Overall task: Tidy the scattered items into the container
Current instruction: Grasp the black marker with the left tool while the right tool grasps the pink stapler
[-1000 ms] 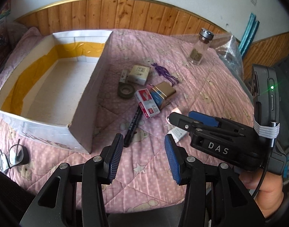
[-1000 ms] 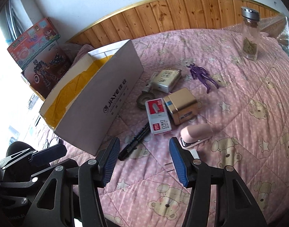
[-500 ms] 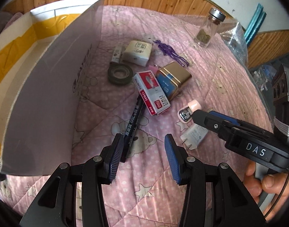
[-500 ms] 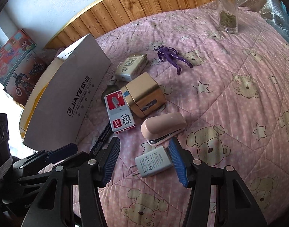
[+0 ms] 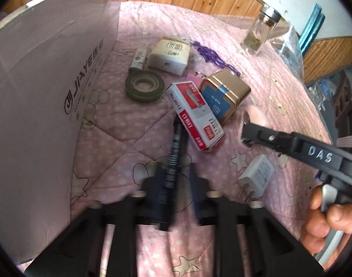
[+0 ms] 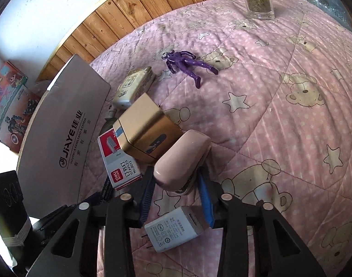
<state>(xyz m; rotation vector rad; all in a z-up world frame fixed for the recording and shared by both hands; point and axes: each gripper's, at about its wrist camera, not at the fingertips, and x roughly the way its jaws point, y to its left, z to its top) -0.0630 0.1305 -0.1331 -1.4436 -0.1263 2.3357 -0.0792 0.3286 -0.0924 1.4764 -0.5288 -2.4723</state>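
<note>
The left gripper (image 5: 173, 184) straddled a black pen (image 5: 174, 159) beside the cardboard box (image 5: 49, 106), jaws open. The right gripper (image 6: 176, 192) bracketed a pink stapler (image 6: 181, 159) mid-quilt (image 6: 279, 115), unclosed. Either might slip sideways or nudge the staple box (image 6: 120, 159).

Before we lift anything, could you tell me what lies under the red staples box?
The black pen runs under the staples box's near corner; its far end is covered. The gold tin touches the box's side. Anything else beneath is hidden.

The staple box (image 5: 195, 115) is lying between the tape roll (image 5: 144, 87) and the tin (image 5: 224, 94), beside the cardboard box (image 5: 44, 106) on the bed (image 5: 279, 87).
</note>
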